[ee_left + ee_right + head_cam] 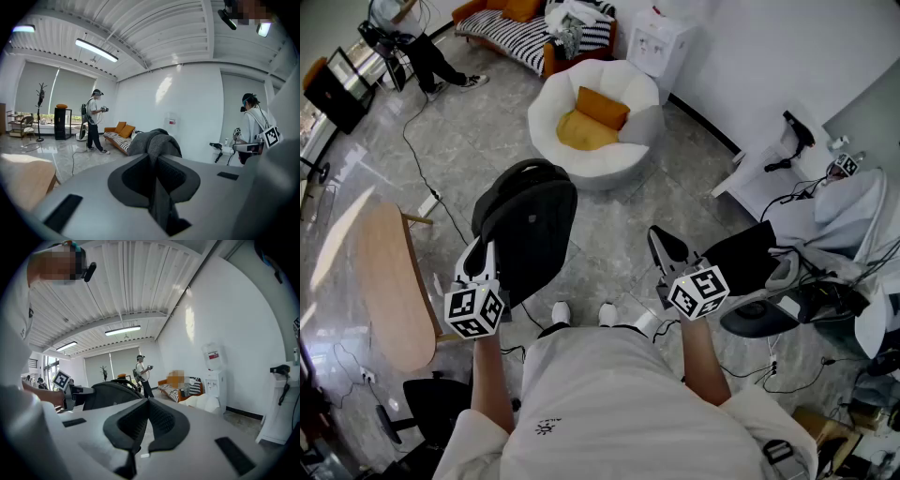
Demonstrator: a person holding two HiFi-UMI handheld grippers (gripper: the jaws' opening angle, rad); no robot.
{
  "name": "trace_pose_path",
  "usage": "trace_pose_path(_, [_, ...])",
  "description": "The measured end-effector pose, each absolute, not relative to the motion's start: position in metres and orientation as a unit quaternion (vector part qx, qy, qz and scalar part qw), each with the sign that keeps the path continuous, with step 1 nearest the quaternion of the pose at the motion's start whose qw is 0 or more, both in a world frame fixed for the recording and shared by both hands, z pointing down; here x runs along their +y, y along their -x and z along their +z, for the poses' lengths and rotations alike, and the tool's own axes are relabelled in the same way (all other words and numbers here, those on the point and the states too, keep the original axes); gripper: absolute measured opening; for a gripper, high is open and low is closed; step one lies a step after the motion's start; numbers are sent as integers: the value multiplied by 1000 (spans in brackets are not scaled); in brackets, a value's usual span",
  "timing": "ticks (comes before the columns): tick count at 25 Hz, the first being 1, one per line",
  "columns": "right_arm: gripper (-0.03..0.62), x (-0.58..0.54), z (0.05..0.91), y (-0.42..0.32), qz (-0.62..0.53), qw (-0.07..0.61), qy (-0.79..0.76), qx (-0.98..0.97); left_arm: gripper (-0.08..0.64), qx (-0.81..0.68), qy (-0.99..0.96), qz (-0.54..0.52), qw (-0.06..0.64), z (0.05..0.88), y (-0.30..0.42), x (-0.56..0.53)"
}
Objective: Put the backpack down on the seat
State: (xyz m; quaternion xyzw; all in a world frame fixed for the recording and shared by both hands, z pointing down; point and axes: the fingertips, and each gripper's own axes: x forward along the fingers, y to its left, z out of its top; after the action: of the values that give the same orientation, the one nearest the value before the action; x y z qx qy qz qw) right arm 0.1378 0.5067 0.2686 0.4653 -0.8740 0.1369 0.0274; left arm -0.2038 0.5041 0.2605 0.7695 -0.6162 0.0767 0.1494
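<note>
Over a grey stone floor, seen from the head view, a person stands holding a black backpack (530, 230) up in the left claw (485, 246). Only this view shows the goal: a round white seat (614, 167) with orange cushions (591, 117), lying just beyond the backpack and apart from it. A wooden desk (389, 281) stands to the person's left.

The left gripper view shows what the head view hides. That claw's jaws are pressed nearly together on a fold of grey backpack fabric, which rises in a hump above the tips. It also shows two other people standing in the room, one by a striped sofa (117, 138) and one at the far right.

The right gripper view shows the right claw (661, 246) with its jaws closed tip to tip and nothing between them. Off to its left is the backpack's dark rounded body.

In the head view the backpack's long axis runs from near the person's feet toward the seat. Its curved top loop is at the far end, pointing at the seat.
</note>
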Motion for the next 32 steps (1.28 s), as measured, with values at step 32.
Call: trace_pose_path(32, [25, 502, 289, -187, 175, 5, -415, -893, 60, -648, -746, 62, 137, 248, 159, 505])
